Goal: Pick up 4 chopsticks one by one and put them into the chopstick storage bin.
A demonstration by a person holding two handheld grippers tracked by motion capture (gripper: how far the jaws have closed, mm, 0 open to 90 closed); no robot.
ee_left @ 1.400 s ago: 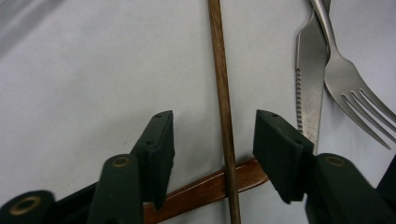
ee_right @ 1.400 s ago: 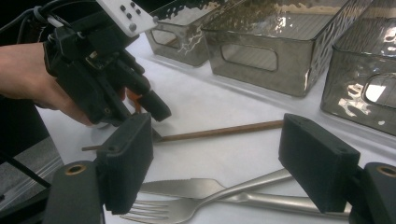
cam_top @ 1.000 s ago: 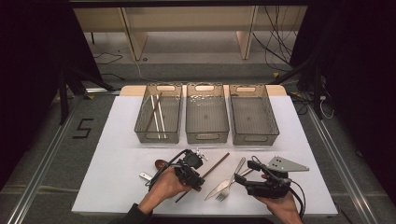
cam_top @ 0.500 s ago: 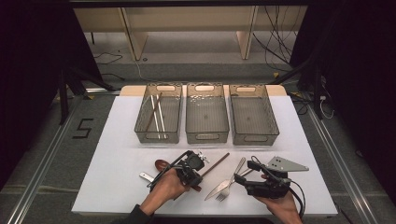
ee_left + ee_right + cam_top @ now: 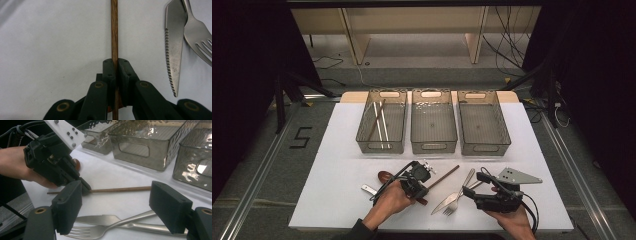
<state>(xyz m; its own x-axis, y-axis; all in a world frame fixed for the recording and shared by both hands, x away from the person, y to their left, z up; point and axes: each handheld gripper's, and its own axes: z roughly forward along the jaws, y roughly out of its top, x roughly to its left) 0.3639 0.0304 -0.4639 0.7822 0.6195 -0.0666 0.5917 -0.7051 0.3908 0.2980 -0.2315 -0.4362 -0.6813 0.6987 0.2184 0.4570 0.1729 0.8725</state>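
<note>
A brown wooden chopstick (image 5: pixel 114 30) lies on the white table, slanting up to the right in the high view (image 5: pixel 448 174). My left gripper (image 5: pixel 114 61) is shut on it near its lower end (image 5: pixel 422 187); its jaws have just been closing, and the pads now press the stick from both sides. A steel knife (image 5: pixel 172 50) and fork (image 5: pixel 197 32) lie crossed just right of it. My right gripper (image 5: pixel 475 184) hovers over their handles with its jaws wide open (image 5: pixel 117 202) and nothing between them.
Three clear grey bins stand in a row behind: the left bin (image 5: pixel 381 145) holds chopsticks, the middle bin (image 5: pixel 433 146) and right bin (image 5: pixel 484 146) look bare. A brown spoon (image 5: pixel 384 176) and a steel utensil end (image 5: pixel 368 189) lie left of my left hand.
Both hands keep their places. The left gripper's jaws look a little narrower around the chopstick than a second ago.
</note>
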